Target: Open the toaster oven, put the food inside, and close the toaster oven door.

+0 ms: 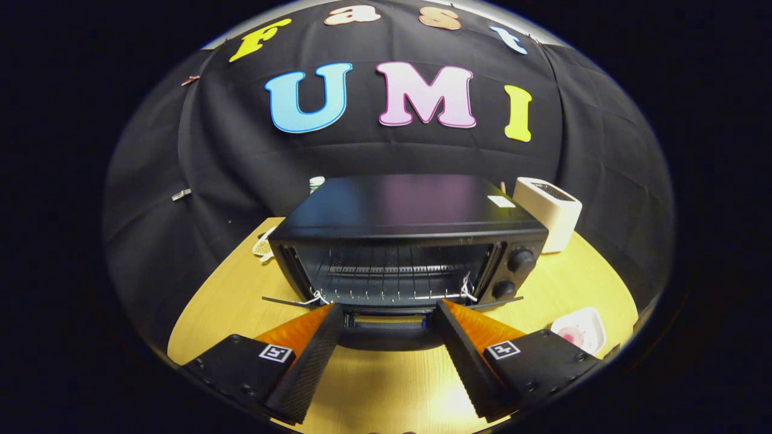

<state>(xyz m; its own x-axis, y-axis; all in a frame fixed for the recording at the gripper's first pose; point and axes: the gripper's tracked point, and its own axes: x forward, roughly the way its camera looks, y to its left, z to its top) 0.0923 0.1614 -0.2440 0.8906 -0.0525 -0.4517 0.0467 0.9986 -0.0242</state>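
Black metal dominates the scene: the toaster oven (410,241) sits on a pale wooden table (386,386) with its door (386,325) dropped flat toward the gripper (386,313), so the wire rack (386,274) inside is exposed. The gripper's fingers stand wide apart with nothing between them, their tips flanking the door's front edge and handle.

The food looks to be the pink item in a small white tray (582,328), off at about four o'clock from the gripper, near the table's edge. A white toaster (552,211) stands at roughly two o'clock, just beside the oven's far right corner.

As I judge it, opening is done and fetching the food comes next. Risks: swinging right from here could catch a finger on the lowered door and shove the oven, or clip its control knobs (520,261). The tray sits close to the table's edge, so a clumsy approach might nudge it off. A shallow pinch could let the food slip.
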